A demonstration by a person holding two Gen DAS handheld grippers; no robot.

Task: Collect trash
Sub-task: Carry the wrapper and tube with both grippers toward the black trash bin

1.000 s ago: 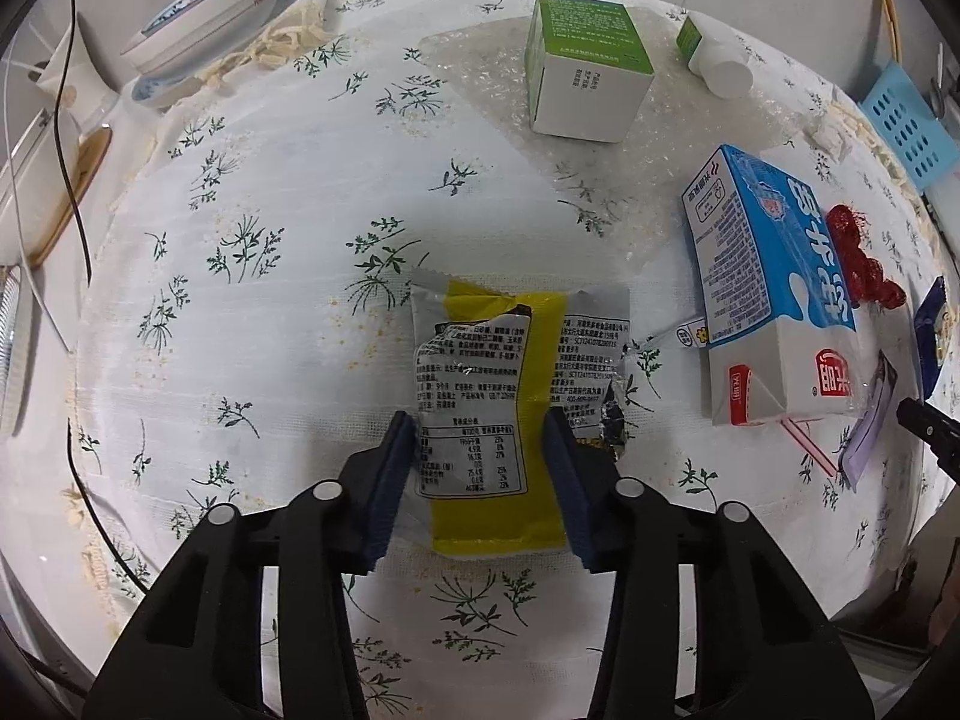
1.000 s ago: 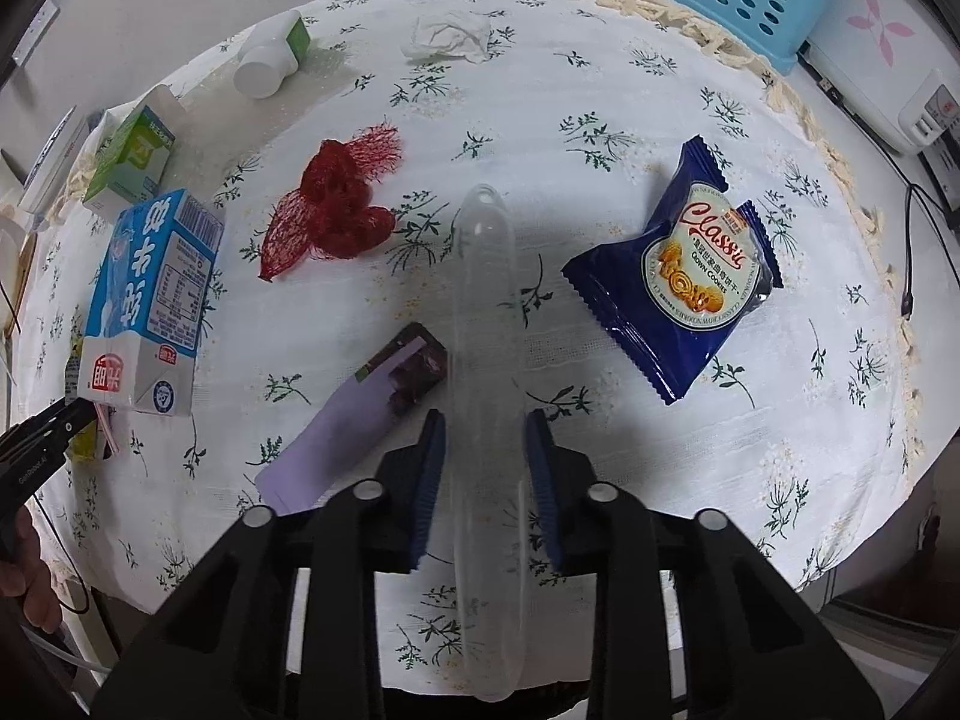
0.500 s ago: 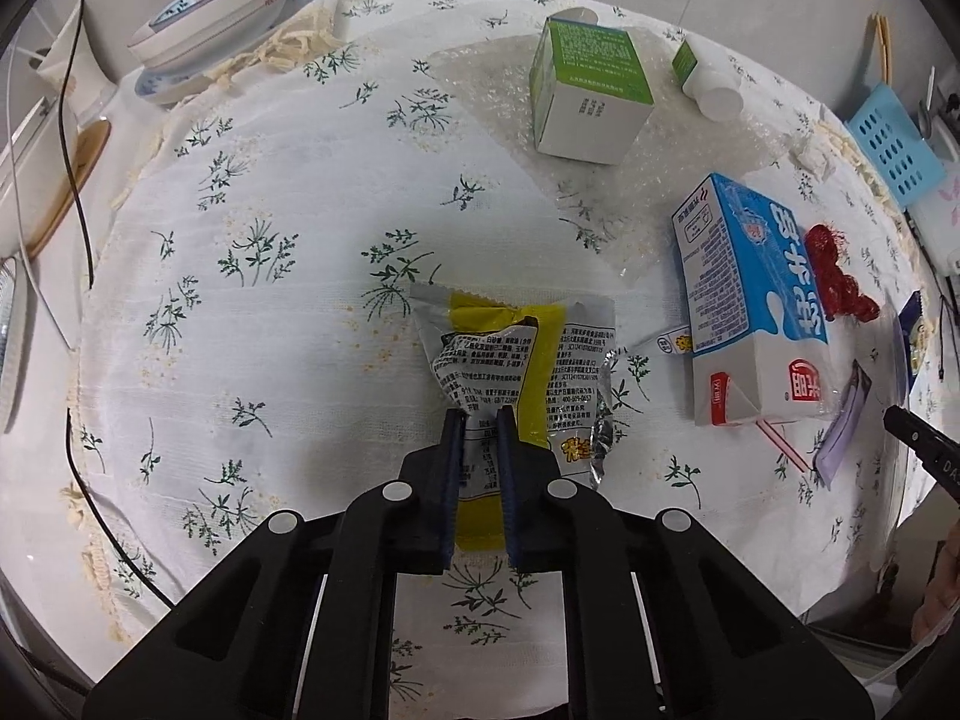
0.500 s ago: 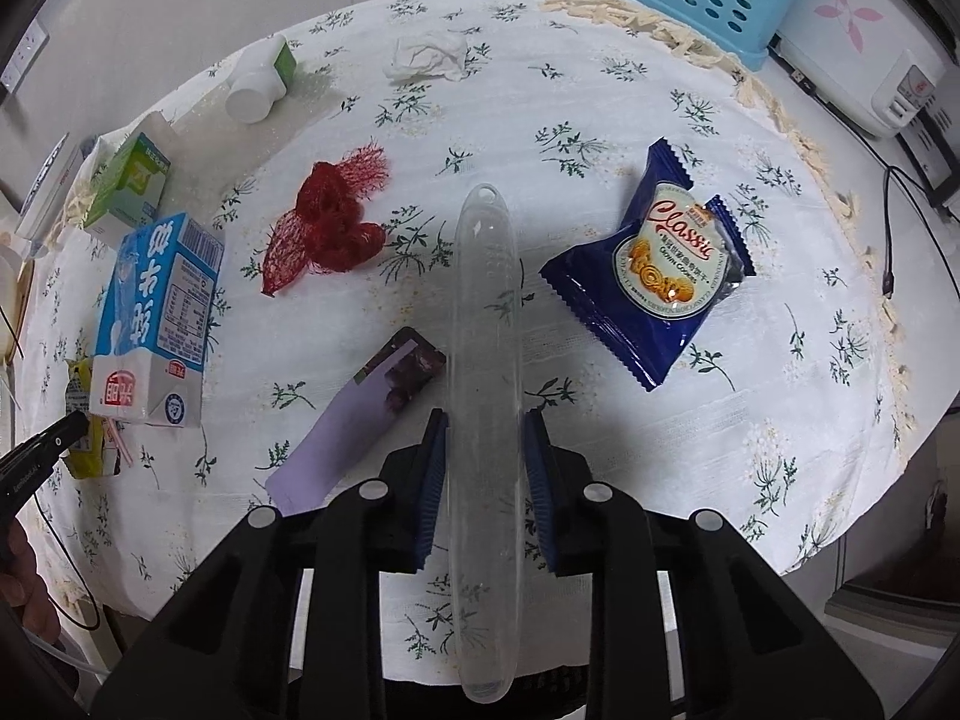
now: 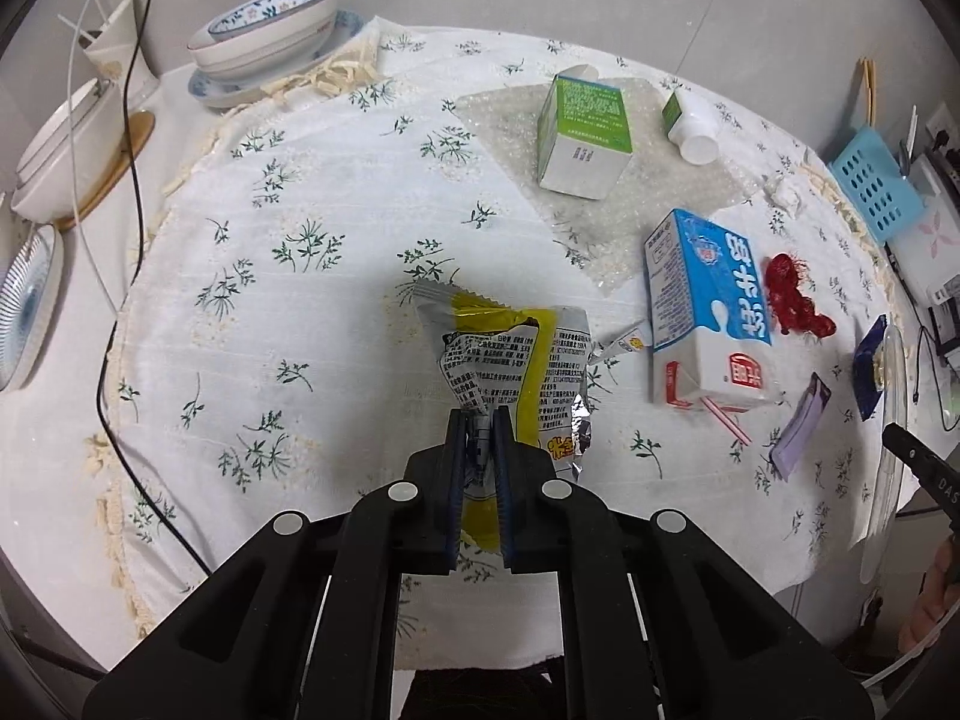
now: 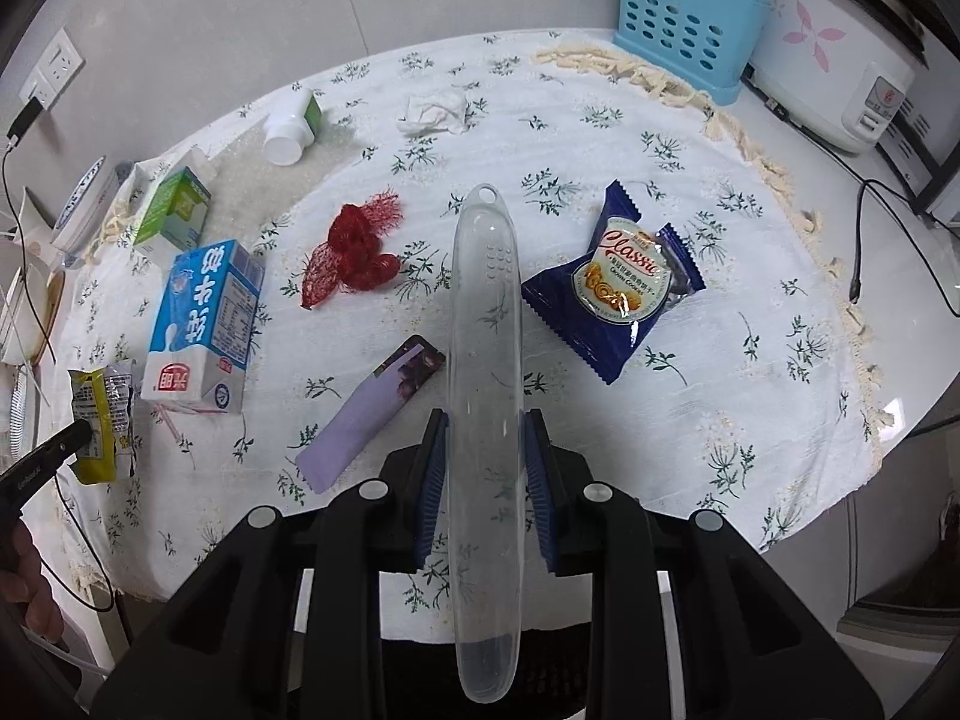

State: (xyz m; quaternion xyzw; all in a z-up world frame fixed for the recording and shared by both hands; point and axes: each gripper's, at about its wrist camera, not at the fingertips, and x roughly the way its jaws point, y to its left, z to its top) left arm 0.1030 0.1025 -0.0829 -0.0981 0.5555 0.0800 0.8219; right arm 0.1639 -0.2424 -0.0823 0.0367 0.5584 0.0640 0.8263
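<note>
We have our left claw [image 5: 478,441] clenched on the near end of the yellow and silver snack wrapper [image 5: 510,360], which crumples where the blue pads pinch it; the wrapper hangs over the floral cloth on the bench [image 5: 288,312], toward the middle of it. Just beside the wrapper to the right lies the blue and white milk carton [image 5: 708,312] on its side, with a torn sachet scrap [image 5: 624,341] between the two. Farther back a green carton [image 5: 585,135] and a small white bottle [image 5: 690,126] sit on a sheet of bubble wrap [image 5: 510,114].

Our right claw [image 6: 485,426] grasps a long clear plastic case [image 6: 485,324] across its width, the case pointing away from us over the bench. To its left lie a purple wrapper [image 6: 375,414] and a red mesh net [image 6: 354,249]; to its right lies a blue cookie packet [image 6: 624,288]. A crumpled tissue [image 6: 435,111] rests near the far edge, well apart from the blue basket [image 6: 690,30].
</note>
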